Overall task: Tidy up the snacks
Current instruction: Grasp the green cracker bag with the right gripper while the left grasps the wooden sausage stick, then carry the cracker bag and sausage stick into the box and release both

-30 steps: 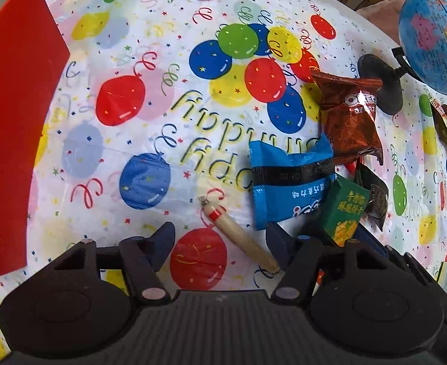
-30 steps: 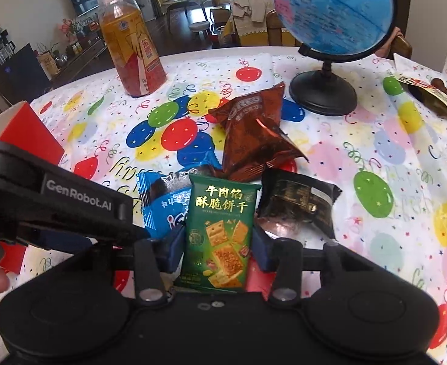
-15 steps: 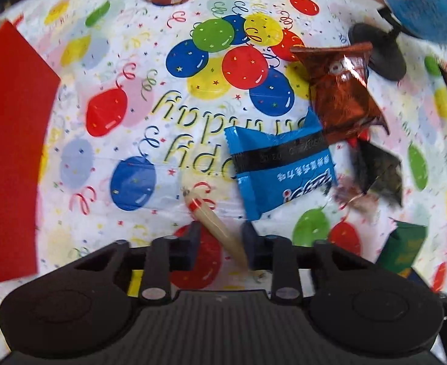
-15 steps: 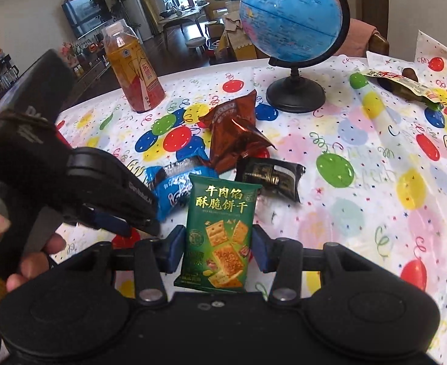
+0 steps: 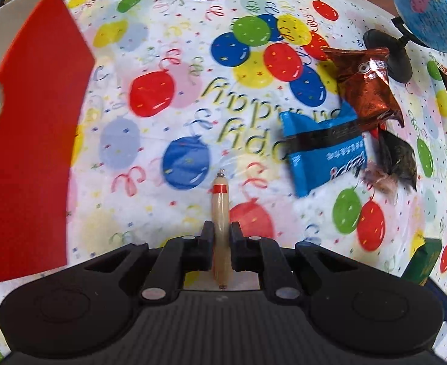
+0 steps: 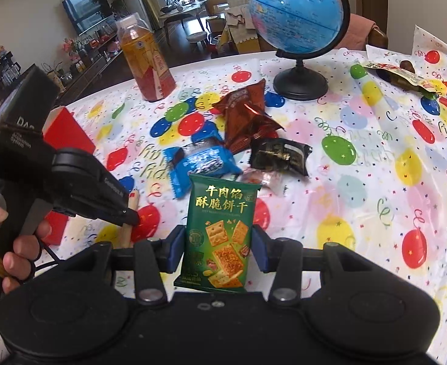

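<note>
Currently, we list the table's contents from left to right.

Red box (image 5: 31, 140): at the left edge, interior not visible to us, so nothing can be counted as stored.

Left gripper (image 5: 222, 237): jaws clamped on the sausage stick (image 5: 220, 210), which points forward over the balloon tablecloth (image 5: 174, 60).

Blue packet (image 5: 324, 155), brown packet (image 5: 366, 85) and black packet (image 5: 400, 158): loose in a cluster right of centre, overlapping one another. A small clear wrapped sweet (image 6: 261, 179) lies just beside them.

Right gripper (image 6: 216, 249): jaws closed on the green cracker packet (image 6: 220, 234), held upright above the cloth.

Further wrapped snack (image 6: 406, 76): at the far right, well apart from the rest.

Bottle (image 6: 146, 60) and globe (image 6: 296, 12): standing at the back.

We judge the task early: two items in hand, at least five unsorted. Hidden or unclear: the box's inside and the bottle's top in the left view.
</note>
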Available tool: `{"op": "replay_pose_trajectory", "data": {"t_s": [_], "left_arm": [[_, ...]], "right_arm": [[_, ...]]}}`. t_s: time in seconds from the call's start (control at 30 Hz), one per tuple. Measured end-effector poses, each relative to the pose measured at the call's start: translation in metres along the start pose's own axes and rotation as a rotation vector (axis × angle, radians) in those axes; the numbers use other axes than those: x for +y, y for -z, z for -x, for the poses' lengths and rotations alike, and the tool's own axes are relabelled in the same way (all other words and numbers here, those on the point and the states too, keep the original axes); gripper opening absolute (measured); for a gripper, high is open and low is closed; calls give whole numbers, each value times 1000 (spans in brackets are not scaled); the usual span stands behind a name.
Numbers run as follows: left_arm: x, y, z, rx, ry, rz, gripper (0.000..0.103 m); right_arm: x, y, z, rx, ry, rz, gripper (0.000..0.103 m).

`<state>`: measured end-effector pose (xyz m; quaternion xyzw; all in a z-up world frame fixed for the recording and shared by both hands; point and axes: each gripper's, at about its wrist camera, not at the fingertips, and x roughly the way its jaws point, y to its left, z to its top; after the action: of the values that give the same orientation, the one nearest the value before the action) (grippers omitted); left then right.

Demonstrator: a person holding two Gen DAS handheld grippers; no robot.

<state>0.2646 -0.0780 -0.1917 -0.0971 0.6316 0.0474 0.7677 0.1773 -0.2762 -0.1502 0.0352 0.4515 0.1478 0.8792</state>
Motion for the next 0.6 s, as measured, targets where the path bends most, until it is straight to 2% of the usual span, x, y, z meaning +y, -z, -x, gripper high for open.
{"op": "replay_pose_trajectory", "data": {"t_s": [0.6], "left_arm": [[65, 45, 94, -113, 140, -27, 11]], "right_arm": [[85, 4, 54, -28, -6, 105, 44]]}}
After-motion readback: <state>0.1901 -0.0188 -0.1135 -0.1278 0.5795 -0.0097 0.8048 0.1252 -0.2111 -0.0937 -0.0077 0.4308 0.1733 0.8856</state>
